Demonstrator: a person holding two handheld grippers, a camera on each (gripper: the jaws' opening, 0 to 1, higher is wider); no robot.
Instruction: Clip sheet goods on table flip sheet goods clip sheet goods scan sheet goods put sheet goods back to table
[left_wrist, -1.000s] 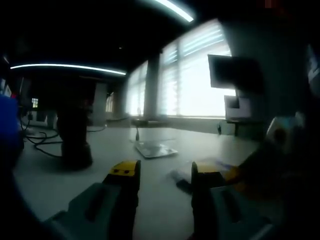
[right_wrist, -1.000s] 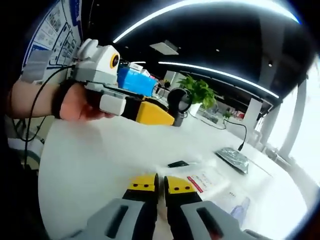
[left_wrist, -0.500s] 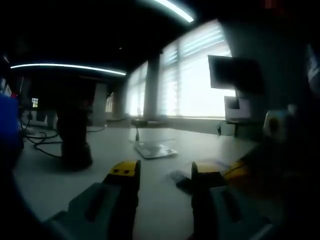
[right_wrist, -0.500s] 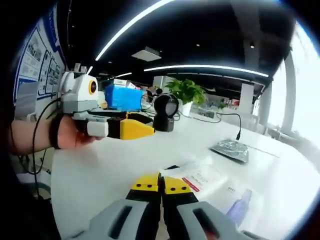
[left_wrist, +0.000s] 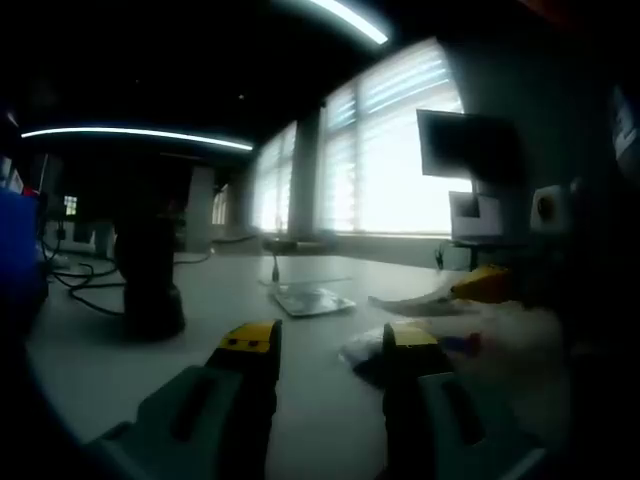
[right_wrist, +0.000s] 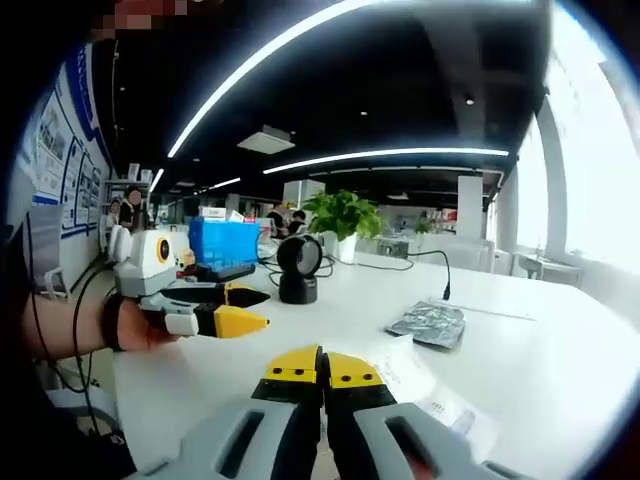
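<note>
**Thin sheet pack pinched in the right gripper above a white table**

In the right gripper view, the right gripper (right_wrist: 321, 368) has its two yellow-tipped jaws pressed together, and a flat, clear-wrapped sheet pack (right_wrist: 440, 405) with printed labels spreads out from between them toward the right — so the jaws appear closed on its near edge. The pack hangs just over the white table (right_wrist: 560, 350). To the left, a person's hand (right_wrist: 130, 325) holds the left gripper (right_wrist: 235, 308), whose yellow jaws stand apart with nothing between them. Behind it sit a black scanner (right_wrist: 298, 268) on its stand, a blue box (right_wrist: 222, 243) and a potted plant (right_wrist: 345, 215). A second, silvery packet (right_wrist: 426, 323) lies flat on the table, well apart from the held pack.

The left gripper view is dim. Its own jaws rise open and empty, and the pale sheet pack (left_wrist: 440, 345) shows lifted at the right, beside the dark scanner (left_wrist: 148, 275) on the left.

Judging from its look, the pack is light, floppy and slick — the wrap could slide out of a shallow pinch and the free end sags. A second hold near the opposite edge, well onto the sheet, seems the safer way to flip it
</note>
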